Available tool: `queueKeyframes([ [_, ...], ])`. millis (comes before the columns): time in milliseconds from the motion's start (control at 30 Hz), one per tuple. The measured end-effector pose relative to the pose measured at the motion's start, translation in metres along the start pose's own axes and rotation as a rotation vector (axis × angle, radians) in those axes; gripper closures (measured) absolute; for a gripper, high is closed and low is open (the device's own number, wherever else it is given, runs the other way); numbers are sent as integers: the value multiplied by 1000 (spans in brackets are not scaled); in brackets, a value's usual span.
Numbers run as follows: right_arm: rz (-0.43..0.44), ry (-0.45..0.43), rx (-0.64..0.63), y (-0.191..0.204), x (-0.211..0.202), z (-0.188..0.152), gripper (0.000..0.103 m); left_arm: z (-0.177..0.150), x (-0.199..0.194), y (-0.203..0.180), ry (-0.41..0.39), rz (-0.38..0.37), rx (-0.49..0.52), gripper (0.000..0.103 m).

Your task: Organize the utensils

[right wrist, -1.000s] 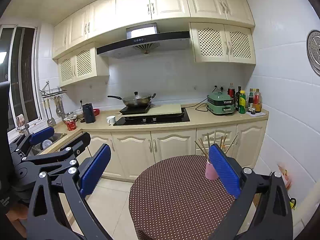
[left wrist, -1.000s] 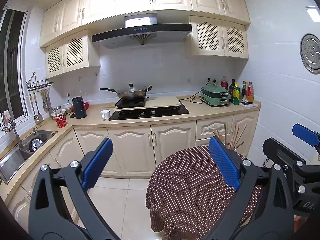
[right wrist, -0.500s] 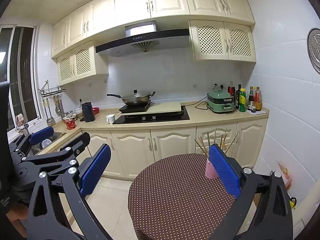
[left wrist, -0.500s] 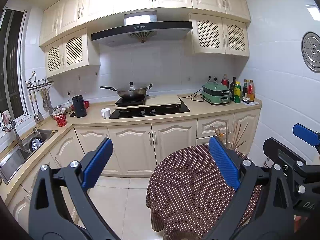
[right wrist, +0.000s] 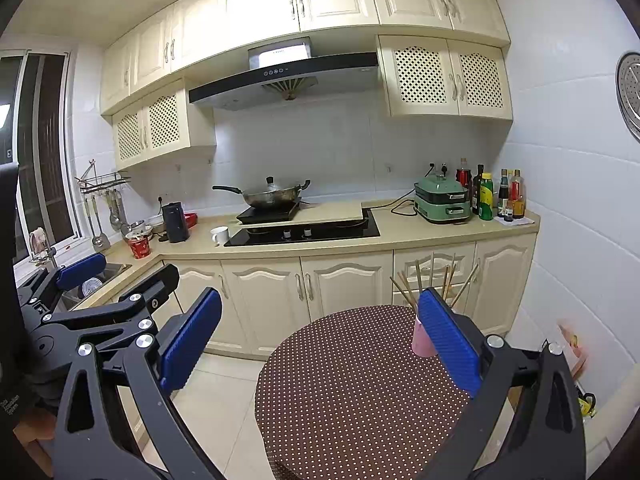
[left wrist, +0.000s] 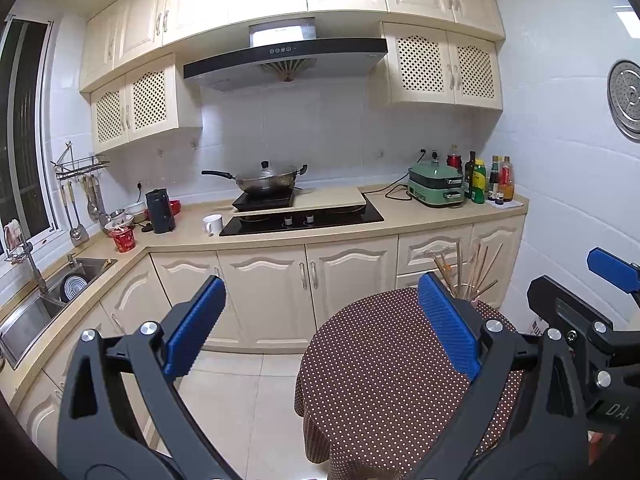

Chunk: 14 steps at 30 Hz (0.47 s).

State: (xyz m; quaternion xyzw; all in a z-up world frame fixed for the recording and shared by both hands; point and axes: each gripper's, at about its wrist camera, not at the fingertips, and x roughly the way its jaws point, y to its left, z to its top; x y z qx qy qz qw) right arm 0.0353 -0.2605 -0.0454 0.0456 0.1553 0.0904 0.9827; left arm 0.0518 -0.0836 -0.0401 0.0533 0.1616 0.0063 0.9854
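With the left gripper [left wrist: 320,332] and right gripper [right wrist: 320,340] both spread wide and empty, the splayed chopsticks [right wrist: 434,280] in the pink cup [right wrist: 421,338] at two o'clock on the dotted table [right wrist: 352,380] could tip if a finger clips them.

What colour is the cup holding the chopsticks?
Pink cup, clearest in the right wrist view.

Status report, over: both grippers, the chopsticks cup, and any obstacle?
Left gripper open, empty. Right gripper open, empty. Pink cup of chopsticks upright at far edge of dotted table, untouched. Nothing in the way.
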Motion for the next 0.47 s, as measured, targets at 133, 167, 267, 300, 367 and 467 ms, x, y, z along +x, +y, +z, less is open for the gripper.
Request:
queueKeyframes([
  [133, -5, 12, 4, 0, 8, -3, 8, -2, 9, 0, 14, 0, 2, 8],
  [167, -8, 15, 4, 0, 10, -4, 8, -3, 11, 0, 19, 1, 2, 8],
  [267, -13, 31, 7, 1, 20, -6, 8, -5, 23, 1, 37, -2, 4, 8],
  [300, -16, 37, 7, 0, 25, -7, 8, -6, 29, 1, 48, -2, 5, 8],
  [367, -21, 55, 10, -2, 35, -9, 8, -8, 40, 1, 67, -5, 5, 8],
  [467, -35, 82, 13, -5, 53, -13, 8, -13, 62, 0, 105, -15, 11, 8],
])
